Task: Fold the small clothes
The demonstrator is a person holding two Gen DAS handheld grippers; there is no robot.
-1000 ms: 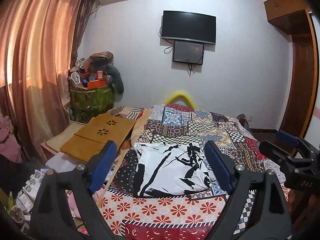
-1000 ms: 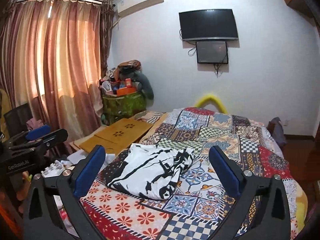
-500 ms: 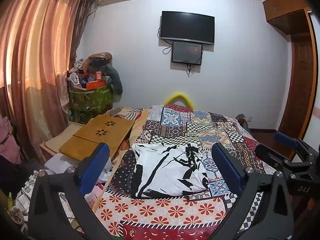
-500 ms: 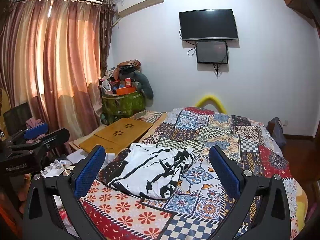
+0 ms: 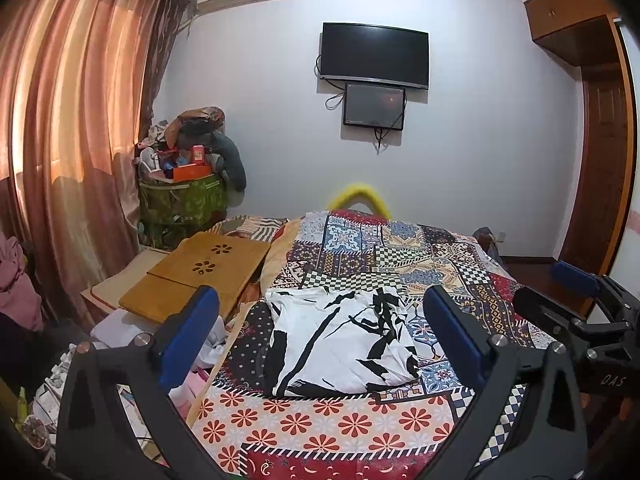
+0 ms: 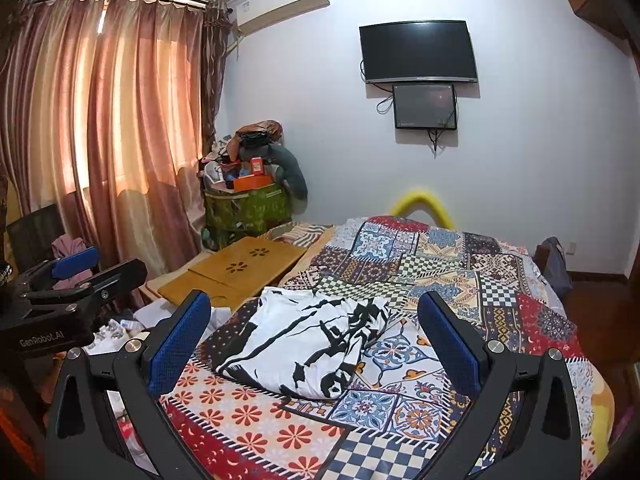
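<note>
Since a moment ago my left gripper [image 5: 320, 336] spread fully wide, right gripper [image 6: 316, 340] also wide and empty, so next I must grasp the black-and-white shirt [image 5: 340, 344] edge.

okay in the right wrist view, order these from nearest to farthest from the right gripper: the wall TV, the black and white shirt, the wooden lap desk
From the right gripper:
1. Black-and-white patterned shirt, on the patchwork bedspread just ahead.
2. Wooden lap desk with flower cutouts, left, beside the bed.
3. Black wall-mounted TV, on the far wall.

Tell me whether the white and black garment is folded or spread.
Loosely folded: the white and black garment lies doubled over and rumpled on the patchwork bedspread, not neatly squared.
</note>
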